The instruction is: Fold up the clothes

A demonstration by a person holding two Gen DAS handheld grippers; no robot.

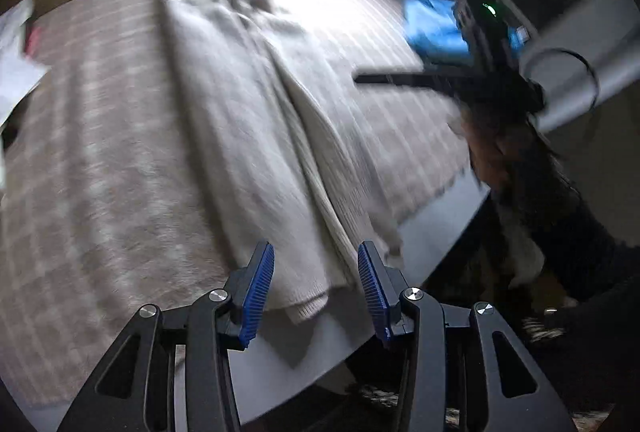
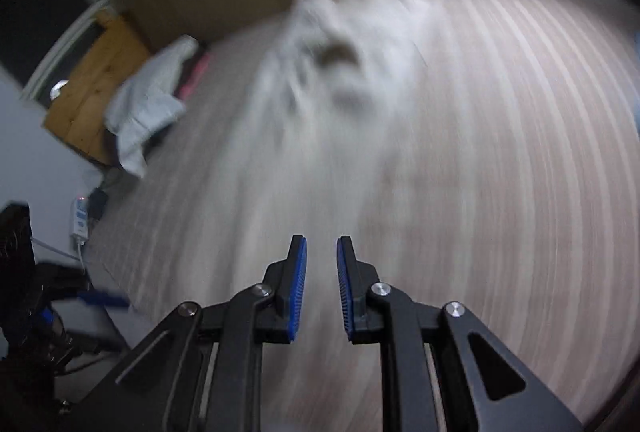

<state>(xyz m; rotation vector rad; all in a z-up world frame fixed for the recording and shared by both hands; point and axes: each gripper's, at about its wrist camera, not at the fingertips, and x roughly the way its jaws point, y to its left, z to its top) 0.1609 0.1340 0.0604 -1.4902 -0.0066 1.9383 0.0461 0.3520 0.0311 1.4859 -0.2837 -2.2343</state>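
My left gripper hangs over the near edge of the bed, jaws spread with nothing between them; just beyond lies the pale knit garment, its hem at that edge and its length running away across the striped cover; bare cover lies open on both sides. My right gripper has jaws narrowly parted, empty as far as the blur lets me judge. A smaller light cloth sits at the bed's far-left edge beside a wooden stand.
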